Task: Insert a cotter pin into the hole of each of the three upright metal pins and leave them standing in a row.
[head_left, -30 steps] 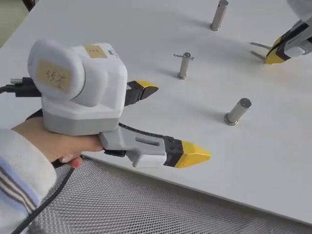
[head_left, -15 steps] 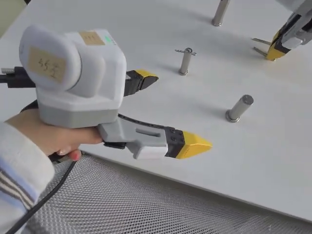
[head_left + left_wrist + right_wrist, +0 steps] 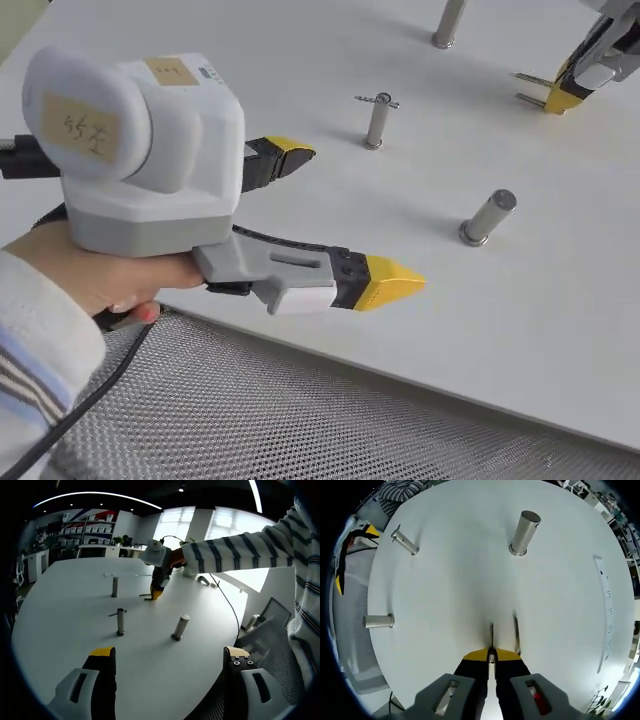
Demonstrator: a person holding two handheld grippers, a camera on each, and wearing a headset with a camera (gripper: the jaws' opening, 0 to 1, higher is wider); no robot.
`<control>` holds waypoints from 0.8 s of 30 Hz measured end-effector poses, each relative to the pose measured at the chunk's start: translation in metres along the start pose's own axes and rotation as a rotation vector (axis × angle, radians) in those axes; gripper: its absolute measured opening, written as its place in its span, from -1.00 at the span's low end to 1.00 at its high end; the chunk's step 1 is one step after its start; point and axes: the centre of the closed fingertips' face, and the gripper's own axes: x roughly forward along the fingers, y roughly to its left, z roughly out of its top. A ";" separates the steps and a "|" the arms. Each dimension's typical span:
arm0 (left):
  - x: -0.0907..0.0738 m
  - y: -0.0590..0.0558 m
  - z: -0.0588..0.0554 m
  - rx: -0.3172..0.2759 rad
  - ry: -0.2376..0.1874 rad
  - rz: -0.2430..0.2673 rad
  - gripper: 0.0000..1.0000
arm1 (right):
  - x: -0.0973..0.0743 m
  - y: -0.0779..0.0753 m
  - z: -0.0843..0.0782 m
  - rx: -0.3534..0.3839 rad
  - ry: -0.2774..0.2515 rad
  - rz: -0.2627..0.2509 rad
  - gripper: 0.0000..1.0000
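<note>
Three upright metal pins stand on the white table [image 3: 560, 330]: a far pin [image 3: 448, 22], a middle pin [image 3: 377, 120] with a cotter pin through its top, and a near pin [image 3: 487, 217]. My left gripper [image 3: 345, 220] hovers open over the table's near edge, holding nothing, its jaws wide apart [image 3: 169, 655]. My right gripper [image 3: 558, 98] at the far right is shut on a cotter pin [image 3: 491, 637] whose legs point out over the table. A second cotter pin [image 3: 516, 632] lies loose just beside it. The middle pin [image 3: 404, 541] and near pin [image 3: 377, 621] lie to the left of the right gripper.
Grey mesh [image 3: 250, 420] spreads below the table's near edge, and a black cable [image 3: 90, 415] trails from the left gripper. A person's striped sleeve [image 3: 250, 545] reaches in over the far side. A thin white strip [image 3: 604, 610] lies on the table to the right.
The head view has shifted a little. My left gripper has edged slightly further over the table, still open. The right gripper keeps its hold on the cotter pin in the same spot.
</note>
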 end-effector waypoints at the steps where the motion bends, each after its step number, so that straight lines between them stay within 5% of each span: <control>1: 0.000 0.001 -0.001 0.000 0.004 0.001 0.73 | 0.000 0.000 0.000 -0.003 -0.002 -0.003 -1.00; 15: 0.001 0.005 -0.002 -0.004 0.012 0.010 0.71 | -0.005 0.004 0.000 0.130 -0.042 -0.048 -1.00; 20: -0.001 0.004 -0.001 0.014 0.022 0.013 0.71 | -0.009 0.003 -0.005 0.103 -0.023 -0.086 -1.00; 24: -0.005 0.001 0.005 0.028 0.017 0.012 0.70 | -0.022 0.004 -0.003 0.123 -0.078 -0.098 -1.00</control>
